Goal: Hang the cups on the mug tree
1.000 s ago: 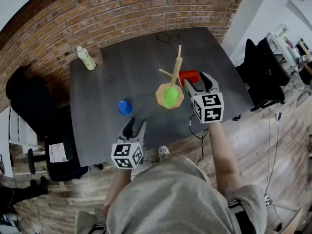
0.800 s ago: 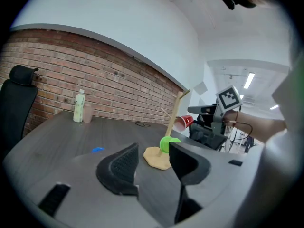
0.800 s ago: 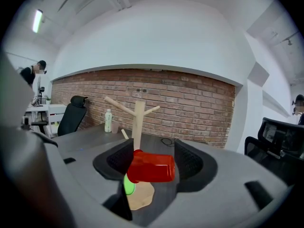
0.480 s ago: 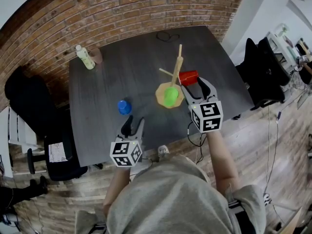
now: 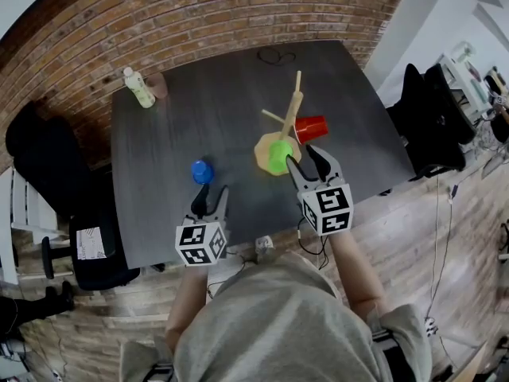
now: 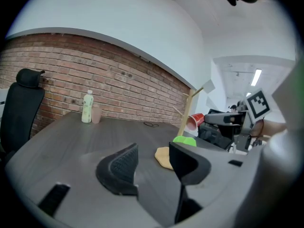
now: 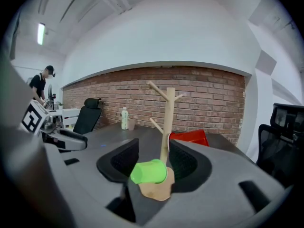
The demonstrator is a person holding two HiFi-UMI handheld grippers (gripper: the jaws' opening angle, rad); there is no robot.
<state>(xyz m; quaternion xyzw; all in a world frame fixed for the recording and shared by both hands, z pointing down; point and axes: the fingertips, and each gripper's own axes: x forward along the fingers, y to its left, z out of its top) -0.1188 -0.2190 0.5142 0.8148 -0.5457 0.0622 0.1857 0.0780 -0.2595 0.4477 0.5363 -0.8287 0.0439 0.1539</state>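
Head view, mug tree: wooden; red cup hung; green cup at base
Left gripper: jaws apart; empty
Right gripper: jaws apart, just narrowed; empty

Dark table bears mug tree, blue cup, bottle and brownish cup

Both arms reach forward, one gripper per hand, each tipped slightly downward. The left gripper sits lower and closer to the body, jaws apart and empty. The right gripper has just been closing its jaws a bit, but they're apart too, pads pressing on nothing.
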